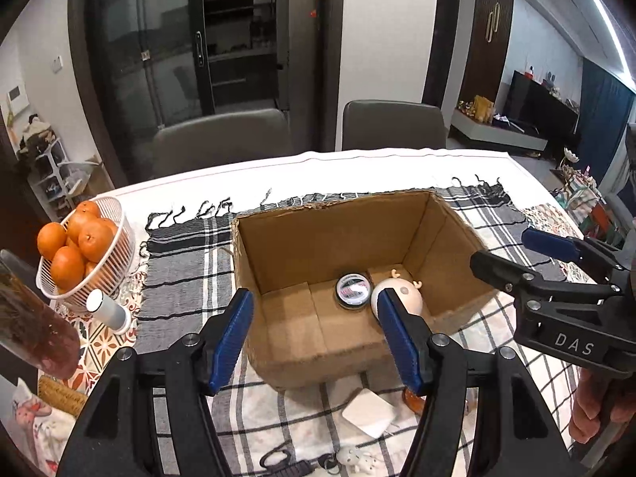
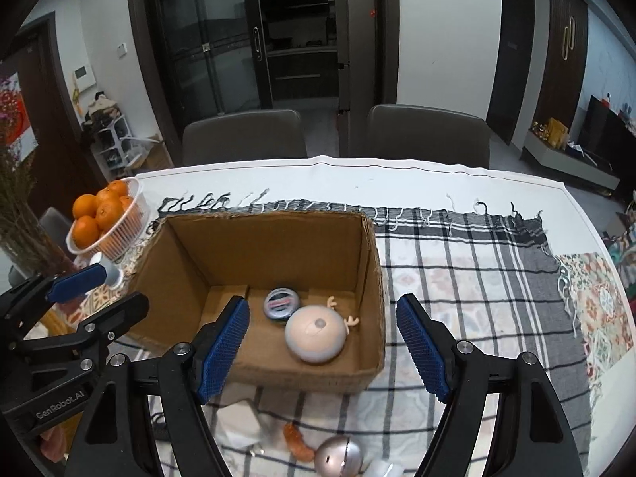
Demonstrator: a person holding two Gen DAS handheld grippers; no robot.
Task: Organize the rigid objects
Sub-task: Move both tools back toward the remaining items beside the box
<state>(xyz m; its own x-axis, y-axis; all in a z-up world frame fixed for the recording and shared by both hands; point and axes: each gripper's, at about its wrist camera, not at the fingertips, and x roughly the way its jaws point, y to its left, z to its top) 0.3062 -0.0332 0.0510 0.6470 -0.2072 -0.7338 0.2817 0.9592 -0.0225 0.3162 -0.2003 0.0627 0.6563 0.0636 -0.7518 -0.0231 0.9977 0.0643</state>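
Box holds two items; both your grippers hang empty, jaws apart.
Round tin point(image 2: 281, 304) and smooth antlered toy point(image 2: 316, 334) sit in the corrugated cardboard box point(image 2: 254, 250); at six o'clock, an orange piece point(image 2: 296, 441) and silver ball point(image 2: 338, 457) lie blurred. Left gripper point(image 1: 314, 336), right gripper point(image 2: 322, 351).

Basket of oranges point(image 1: 81, 248); two chairs point(image 1: 222, 141)

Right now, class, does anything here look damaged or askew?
Yes: the cardboard box has a ragged, torn top edge with no flaps. Inside, the round toy with antlers lies tipped on its side beside the tin.
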